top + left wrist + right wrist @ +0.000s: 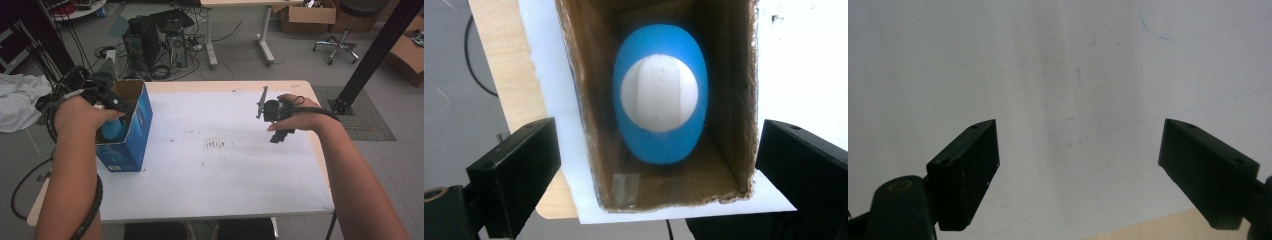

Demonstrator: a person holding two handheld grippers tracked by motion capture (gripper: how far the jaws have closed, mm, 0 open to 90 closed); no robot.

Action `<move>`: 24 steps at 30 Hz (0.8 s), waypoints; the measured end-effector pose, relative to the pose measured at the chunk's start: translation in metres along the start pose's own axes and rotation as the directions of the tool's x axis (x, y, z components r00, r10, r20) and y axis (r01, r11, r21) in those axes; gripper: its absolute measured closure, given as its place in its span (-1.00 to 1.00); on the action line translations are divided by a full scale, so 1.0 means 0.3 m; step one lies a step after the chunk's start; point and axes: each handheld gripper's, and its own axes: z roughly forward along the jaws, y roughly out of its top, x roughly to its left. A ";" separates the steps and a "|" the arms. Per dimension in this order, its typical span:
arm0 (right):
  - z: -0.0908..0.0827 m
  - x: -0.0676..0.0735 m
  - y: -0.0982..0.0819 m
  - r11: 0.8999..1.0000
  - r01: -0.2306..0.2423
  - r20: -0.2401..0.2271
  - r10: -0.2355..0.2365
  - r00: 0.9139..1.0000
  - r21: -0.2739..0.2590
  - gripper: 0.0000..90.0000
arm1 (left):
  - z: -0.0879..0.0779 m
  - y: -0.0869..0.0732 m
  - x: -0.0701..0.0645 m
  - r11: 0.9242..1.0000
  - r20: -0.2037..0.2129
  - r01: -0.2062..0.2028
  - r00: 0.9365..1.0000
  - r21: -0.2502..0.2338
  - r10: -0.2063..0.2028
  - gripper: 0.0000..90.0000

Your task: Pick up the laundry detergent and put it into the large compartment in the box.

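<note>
High view, step: the left gripper is hovering over the open top of the blue box, which is standing upright at the table's left edge; the blue bottle is sitting inside it, so the drop looks done.
High view, doing it well: lifting straight up is looking safest, since any sideways pull could be tipping the tall box.
High view, surroundings: the right gripper is waiting well apart over the bare right half of the table; computer towers and cables are lying on the floor beyond.
Left gripper view, fingers: they are standing wide open, one finger outside each box wall, gripping nothing.
Left gripper view, bottle: its white cap is facing up, deep between the cardboard walls, touching neither finger.
Left gripper view, in the way: the box rim is lying between the fingers, so it could be catching them.
Right gripper view, fingers: the fingers are spread open and empty above the white table.
</note>
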 end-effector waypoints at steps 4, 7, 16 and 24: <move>-0.002 0.002 -0.002 1.000 -0.003 0.001 0.003 1.000 -0.006 -0.63 | -0.017 -0.007 0.000 1.000 -0.009 -0.008 1.000 -0.002 0.008 -0.95; -0.005 0.003 -0.003 1.000 -0.005 0.001 0.005 1.000 -0.005 -0.63 | -0.037 -0.011 -0.006 1.000 -0.013 -0.019 1.000 -0.014 0.019 -1.00; -0.014 0.005 0.001 1.000 0.008 0.003 -0.008 1.000 -0.002 -0.63 | -0.125 -0.014 -0.109 0.977 -0.020 -0.189 0.982 -0.095 0.188 -1.00; -0.017 0.015 0.010 1.000 0.023 0.002 -0.023 1.000 0.010 -0.63 | -0.166 -0.027 -0.233 0.898 0.027 -0.421 0.904 -0.131 0.428 -1.00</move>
